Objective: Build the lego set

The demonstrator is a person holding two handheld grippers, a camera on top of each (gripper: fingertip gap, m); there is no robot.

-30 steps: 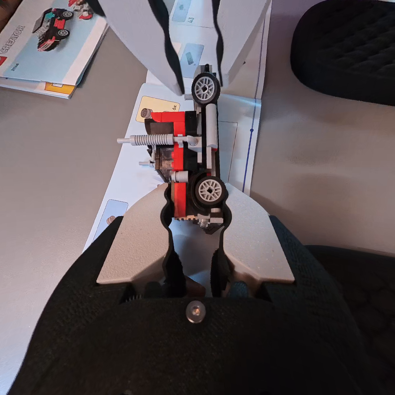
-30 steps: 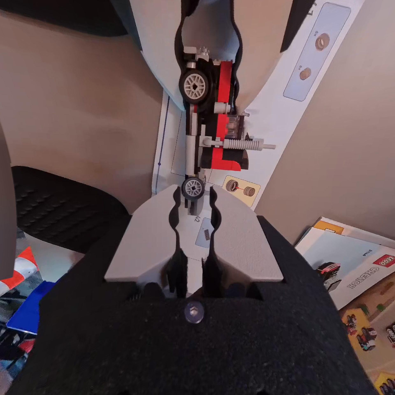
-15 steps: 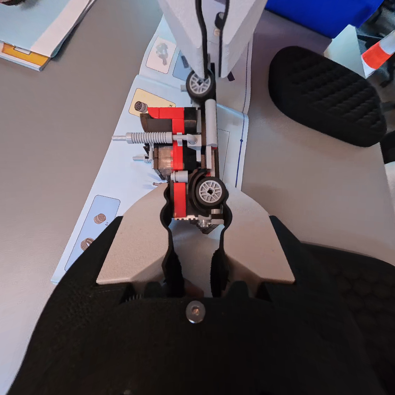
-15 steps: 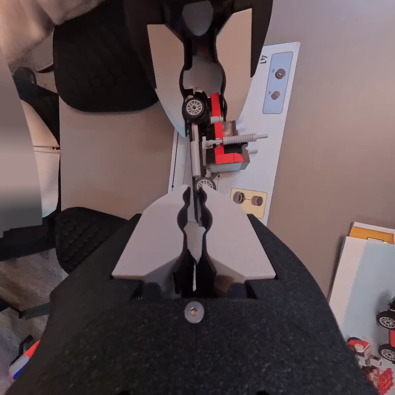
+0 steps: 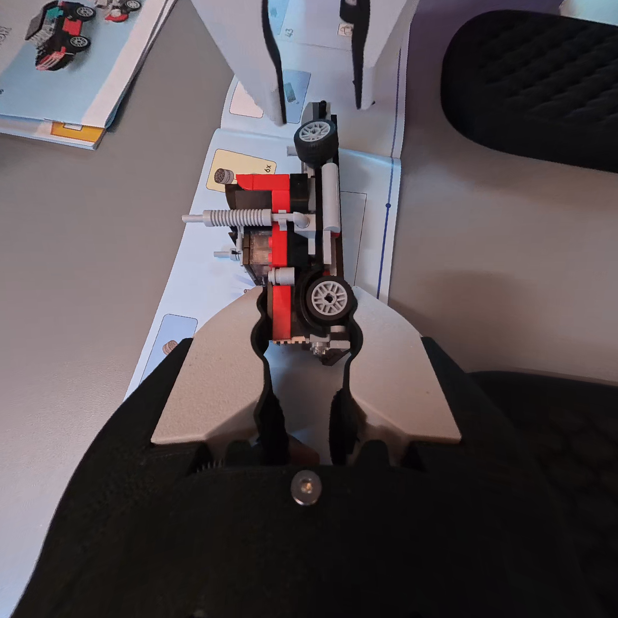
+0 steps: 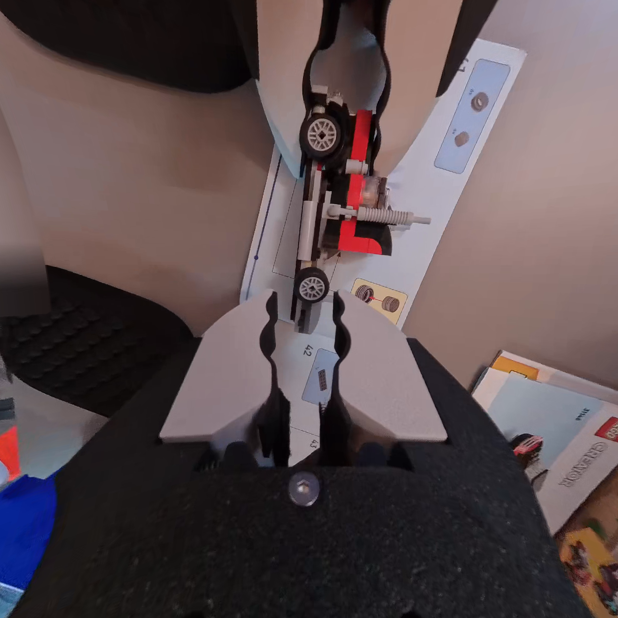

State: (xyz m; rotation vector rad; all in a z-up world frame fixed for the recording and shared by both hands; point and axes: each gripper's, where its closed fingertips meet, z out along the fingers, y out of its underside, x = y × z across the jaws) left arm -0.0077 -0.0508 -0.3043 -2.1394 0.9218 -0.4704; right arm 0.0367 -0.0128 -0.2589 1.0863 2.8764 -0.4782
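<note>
A red, black and grey lego car [image 5: 281, 234] is turned with its wheels' side toward the camera, above an open instruction booklet [image 5: 368, 234]. My left gripper [image 5: 307, 297] is shut on the car's end with the larger wheel [image 5: 329, 299]. The smaller wheel [image 5: 316, 138] sits on the car's far end. My right gripper [image 5: 321, 113] is open just beyond that wheel, not touching it. In the right wrist view the right gripper [image 6: 304, 296] is open, with the small wheel [image 6: 311, 284] at its tips. The left gripper [image 6: 341, 170] holds the car [image 6: 351, 200] beyond.
A closed booklet [image 5: 67, 67] lies at the far left of the grey table [image 5: 83, 267]; it also shows in the right wrist view [image 6: 551, 434]. A black padded object [image 5: 535, 83] lies at the right. A blue object [image 6: 23, 518] is at the right wrist view's lower left. The blue object [image 6: 23, 518] is about 35 centimeters from my right fingertips and 40 centimeters from my left.
Half a second ago my right gripper was shut on the small wheel. It has now opened and drawn back slightly. The wheel stays on the car. The left grip is unchanged.
</note>
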